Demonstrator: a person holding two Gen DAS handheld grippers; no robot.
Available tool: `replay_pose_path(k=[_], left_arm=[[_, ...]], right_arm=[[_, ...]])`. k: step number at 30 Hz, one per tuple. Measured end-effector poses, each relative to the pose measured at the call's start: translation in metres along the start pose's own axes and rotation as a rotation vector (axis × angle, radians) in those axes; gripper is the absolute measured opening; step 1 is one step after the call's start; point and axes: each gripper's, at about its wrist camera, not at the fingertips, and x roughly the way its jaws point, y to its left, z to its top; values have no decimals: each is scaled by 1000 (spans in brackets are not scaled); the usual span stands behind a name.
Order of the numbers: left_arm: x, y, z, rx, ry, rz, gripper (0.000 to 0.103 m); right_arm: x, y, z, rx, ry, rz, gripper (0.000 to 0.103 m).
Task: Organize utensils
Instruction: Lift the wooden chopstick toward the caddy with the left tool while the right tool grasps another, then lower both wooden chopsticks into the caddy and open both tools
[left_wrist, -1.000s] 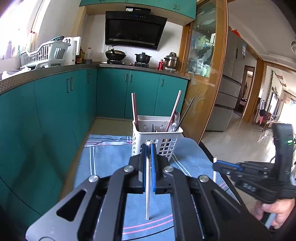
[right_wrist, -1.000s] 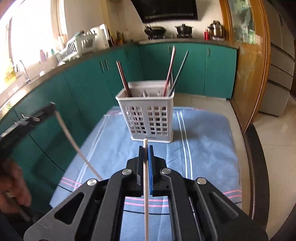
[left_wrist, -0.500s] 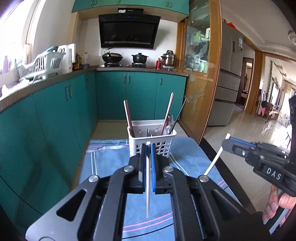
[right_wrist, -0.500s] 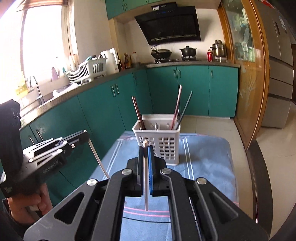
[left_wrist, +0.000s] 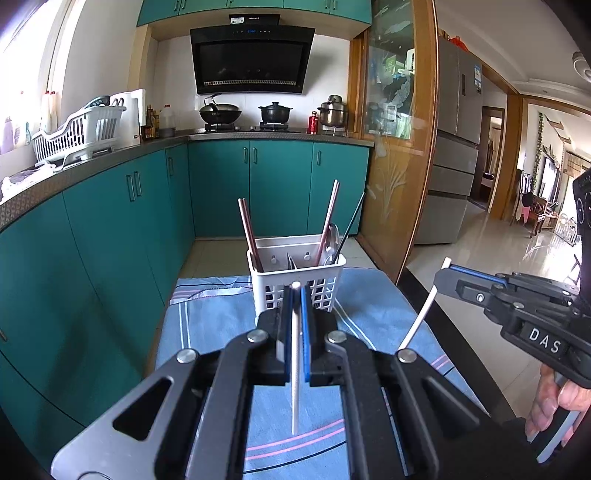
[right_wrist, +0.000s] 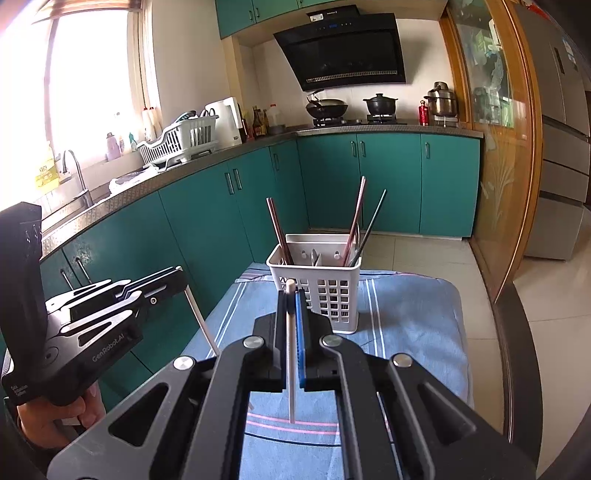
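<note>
Leftmost, my left gripper (left_wrist: 294, 295) has its jaws pressed together on a white chopstick (left_wrist: 294, 354); from the left wrist camera the stick stands nearly upright between the blue pads, its tip poking just above them and its lower end hanging over the cloth. From the right wrist camera I see that same left gripper (right_wrist: 181, 275) out at the left side, held off the table edge in front of the teal cabinets (right_wrist: 207, 221), with its chopstick (right_wrist: 201, 317) slanting down and toward the middle.

Centrally, the white utensil caddy (left_wrist: 297, 280) stands upright on the blue striped cloth (left_wrist: 218, 325) that covers the table. It already holds a reddish chopstick (left_wrist: 248, 232) leaning left in its left compartment, plus another reddish chopstick (left_wrist: 330, 218), a black chopstick (left_wrist: 351, 221) and a metal spoon (left_wrist: 333, 236) leaning right in its right compartment. Both of my grippers are short of the caddy, apart from it.

Rightward, my right gripper (right_wrist: 291, 291) is likewise clamped on a second white chopstick (right_wrist: 290, 354), held nearly vertical, tip just above the pads. The left camera shows this right gripper (left_wrist: 445, 271) beyond the table's right edge, its chopstick (left_wrist: 423, 314) angling down toward the cloth.
</note>
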Motion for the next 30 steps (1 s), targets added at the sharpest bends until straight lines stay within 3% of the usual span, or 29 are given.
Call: replay_pose_path(k=[6, 15, 21, 26, 30], left_arm=[[5, 3, 39, 4, -12, -32, 4], [1, -2, 159, 36, -118, -41, 4], [30, 6, 218, 20, -151, 1, 4], [81, 19, 211, -13, -106, 27, 4], [132, 33, 177, -43, -41, 51, 4]], right_arm=[[-2, 0, 24, -14, -17, 14, 5], [-2, 3, 146, -72, -106, -6, 5], [19, -6, 202, -72, -155, -46, 5], [59, -22, 205, -44, -126, -54, 5], [106, -33, 181, -30, -65, -63, 5]])
